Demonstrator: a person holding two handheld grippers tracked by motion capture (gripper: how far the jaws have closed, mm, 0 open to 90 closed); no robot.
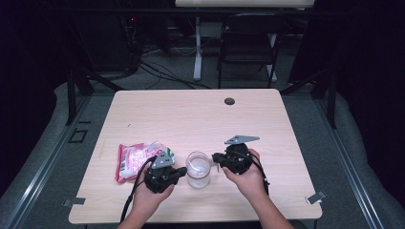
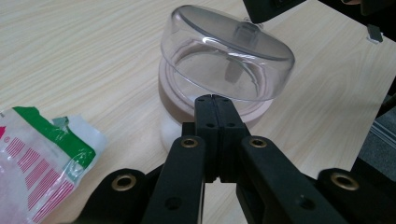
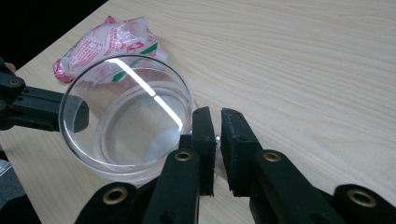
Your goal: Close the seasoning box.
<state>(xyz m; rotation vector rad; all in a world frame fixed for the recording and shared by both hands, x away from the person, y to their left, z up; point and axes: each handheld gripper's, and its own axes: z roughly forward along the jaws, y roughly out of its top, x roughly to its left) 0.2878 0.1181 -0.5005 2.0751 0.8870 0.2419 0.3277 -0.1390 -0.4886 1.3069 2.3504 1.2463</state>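
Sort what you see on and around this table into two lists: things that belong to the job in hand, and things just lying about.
In the job:
clear glass jar
left tongs, shut, at the jar's rim
right tongs, at the jar's opposite rim
red and white snack packet, beside the left tongs

Lying about:
black cable grommet in the table
folding chair beyond the table

a clear, empty glass jar stands upright on the pale wooden worktop, near its front edge. its mouth is open, and a red-and-white packet lies just beside it.
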